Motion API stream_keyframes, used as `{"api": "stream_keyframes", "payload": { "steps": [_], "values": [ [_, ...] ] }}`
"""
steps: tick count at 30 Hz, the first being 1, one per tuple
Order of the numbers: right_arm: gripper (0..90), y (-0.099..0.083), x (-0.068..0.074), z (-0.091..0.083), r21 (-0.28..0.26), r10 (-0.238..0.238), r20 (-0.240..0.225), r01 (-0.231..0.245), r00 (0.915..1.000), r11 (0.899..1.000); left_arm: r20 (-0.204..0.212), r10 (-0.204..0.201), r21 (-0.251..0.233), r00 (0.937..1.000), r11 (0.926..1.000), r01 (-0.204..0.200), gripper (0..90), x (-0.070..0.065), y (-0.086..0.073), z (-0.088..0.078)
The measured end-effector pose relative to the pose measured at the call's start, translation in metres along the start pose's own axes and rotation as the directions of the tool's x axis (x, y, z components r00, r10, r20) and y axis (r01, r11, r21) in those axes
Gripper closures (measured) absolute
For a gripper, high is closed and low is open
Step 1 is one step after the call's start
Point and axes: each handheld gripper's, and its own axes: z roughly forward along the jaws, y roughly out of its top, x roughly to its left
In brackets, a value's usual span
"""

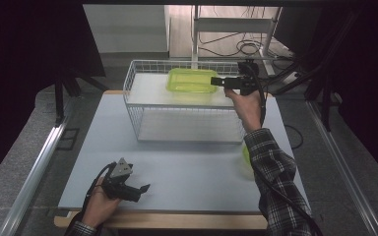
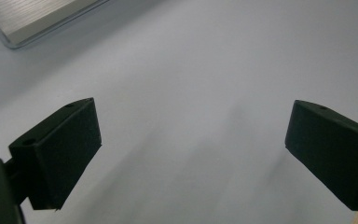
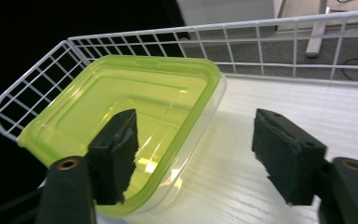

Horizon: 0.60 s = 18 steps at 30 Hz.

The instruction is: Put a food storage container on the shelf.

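The clear rectangular plastic container with a lime-green lid [image 1: 192, 80] rests on the white wire basket's [image 1: 133, 91] top shelf, upper centre. Right gripper [image 3: 196, 156] fingers spread (container rim between, unpinched); placement appears complete. Left gripper [image 1: 139, 190] fingers spread over the desk [image 1: 187, 172].

Desk [image 1: 187, 182]: pale grey-blue top on a wooden board, whose edge shows along the front and at the back left corner. White wire rack [image 1: 187, 123] stands on the back half of the desk, roughly centred; it has a low wire rim around a white shelf [image 1: 152, 91] on top. Green lidded container [image 1: 192, 80] sits flat on that shelf, toward the back, right of the middle; in the right claw view its corner lies close to the rim [image 3: 37, 88]. Second green item [image 1: 246, 156] lies on the desk right of the rack's front, mostly hidden by a sleeve. Left claw [image 1: 142, 189] rests on the desk near the front left edge.
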Motion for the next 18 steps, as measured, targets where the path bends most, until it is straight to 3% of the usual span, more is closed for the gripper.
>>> {"api": "stream_keyframes", "payload": {
  "steps": [10,18],
  "values": [
    [15.5,-0.009,0.012,-0.012,-0.012,-0.103,-0.034,0.103,0.9941,0.995,0.002,-0.004,-0.004,1.0000,1.0000,0.004,2.7,0.000,0.000,0.000],
    [10.9,-0.019,0.022,-0.021,-0.014,-0.167,-0.051,0.167,0.9846,0.986,-0.002,-0.002,-0.002,1.0000,1.0000,0.002,2.7,0.000,0.000,0.000]
  ]
}}
